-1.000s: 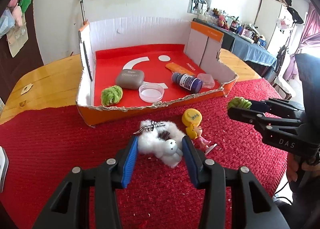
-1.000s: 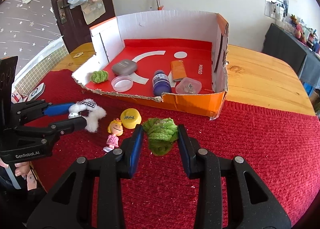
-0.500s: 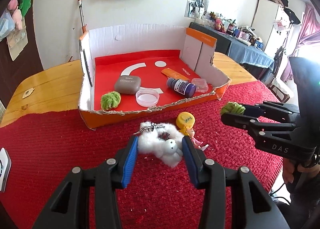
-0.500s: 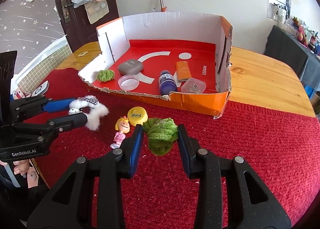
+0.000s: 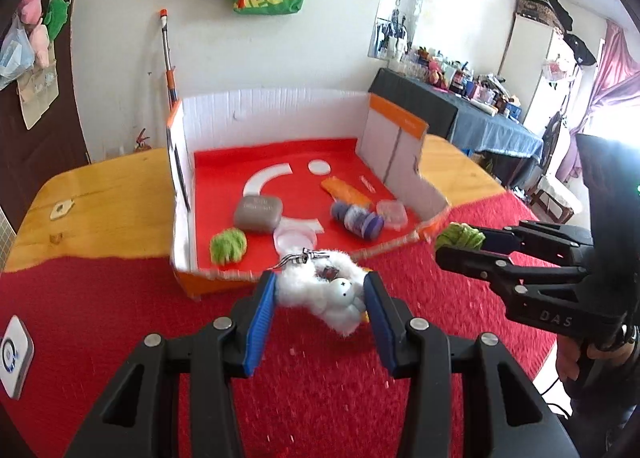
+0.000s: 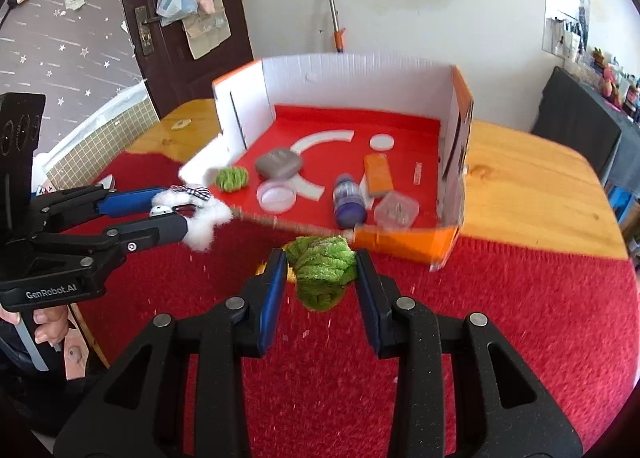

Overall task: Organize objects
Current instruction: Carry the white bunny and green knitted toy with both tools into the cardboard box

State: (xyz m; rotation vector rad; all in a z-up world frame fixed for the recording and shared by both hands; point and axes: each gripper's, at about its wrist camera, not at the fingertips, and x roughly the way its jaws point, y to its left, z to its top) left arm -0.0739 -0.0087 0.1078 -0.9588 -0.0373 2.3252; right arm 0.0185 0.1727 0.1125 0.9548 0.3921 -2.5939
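Note:
My left gripper (image 5: 320, 290) is shut on a white fluffy plush toy (image 5: 324, 288) with a checked bow, held above the red cloth just in front of the box's torn front edge. My right gripper (image 6: 321, 272) is shut on a green fuzzy ball (image 6: 322, 272), also lifted off the cloth near the box front. Each gripper shows in the other's view: the left gripper (image 6: 182, 211) with the white plush toy (image 6: 208, 219), the right gripper (image 5: 460, 244) with the green fuzzy ball (image 5: 460, 236). The open cardboard box (image 5: 280, 115) has a red floor.
Inside the box lie a second green ball (image 5: 228, 245), a grey case (image 5: 258, 213), a clear round lid (image 5: 294, 238), a purple bottle (image 5: 358, 219), an orange pack (image 5: 346, 190) and a clear small container (image 5: 391, 213). A white device (image 5: 14, 356) lies on the cloth at left.
Both grippers have risen with their loads and moved toward the box; the yellow cap and doll on the cloth have dropped out of sight behind the held things.

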